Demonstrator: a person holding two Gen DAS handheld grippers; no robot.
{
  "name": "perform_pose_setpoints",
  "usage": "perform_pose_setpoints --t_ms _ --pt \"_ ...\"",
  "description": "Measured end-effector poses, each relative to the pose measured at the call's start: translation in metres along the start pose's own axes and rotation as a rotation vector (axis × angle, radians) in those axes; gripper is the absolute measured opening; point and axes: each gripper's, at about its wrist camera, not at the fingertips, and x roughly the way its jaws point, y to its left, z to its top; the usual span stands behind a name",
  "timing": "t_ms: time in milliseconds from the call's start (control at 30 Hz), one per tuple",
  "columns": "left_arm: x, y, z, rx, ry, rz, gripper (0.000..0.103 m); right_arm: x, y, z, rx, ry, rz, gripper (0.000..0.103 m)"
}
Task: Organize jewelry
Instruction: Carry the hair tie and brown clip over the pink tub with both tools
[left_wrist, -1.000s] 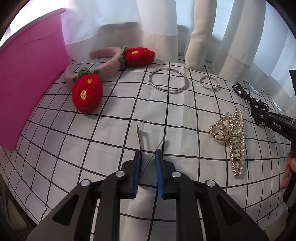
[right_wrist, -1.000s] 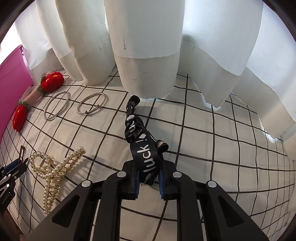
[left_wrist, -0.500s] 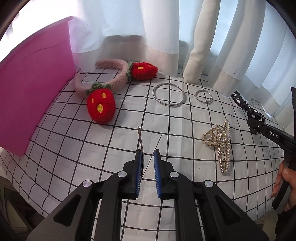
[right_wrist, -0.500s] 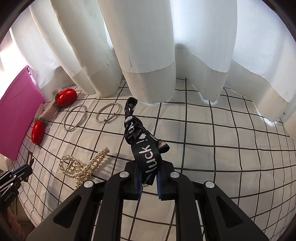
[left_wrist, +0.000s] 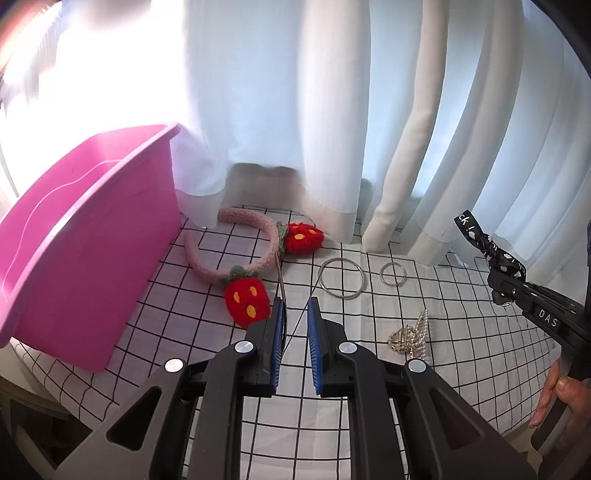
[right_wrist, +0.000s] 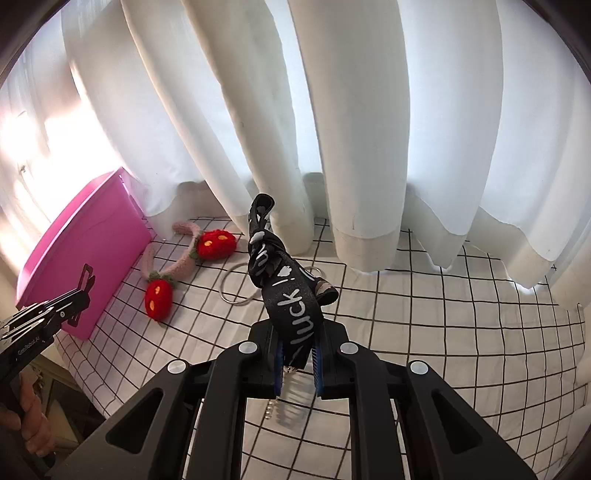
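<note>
Ribbon (right_wrist: 291, 306), black with "luck" lettering, sits pinched in my right gripper (right_wrist: 298, 363), raised off the cloth so I can carry it toward the pink bin (left_wrist: 85, 251). My left gripper (left_wrist: 295, 325) pinches a thin metal hairpin (left_wrist: 282, 291), poised right of that bin.

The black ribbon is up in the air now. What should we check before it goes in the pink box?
1. Right gripper shut on the black ribbon: ok.
2. Ribbon off the cloth: ok.
3. Pink box open on top: ok.
4. Room inside the box: cannot tell.
5. Left gripper shut on a thin metal hair clip: ok.
6. Strawberry headband lies beside the box, not in it: not ok.
</note>
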Motion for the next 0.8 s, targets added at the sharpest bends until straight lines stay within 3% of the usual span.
perform_pose_setpoints --t_ms 500,800 --pt "-0.064 0.124 0.07 -0.048 -0.151 0.109 0.013 -0.017 0.171 0.079 -0.176 -0.147 0.159 0.012" --pt "-0.074 0.212 0.08 -0.128 -0.179 0.197 0.014 0.006 0.278 0.107 -0.305 -0.159 0.254 0.012"
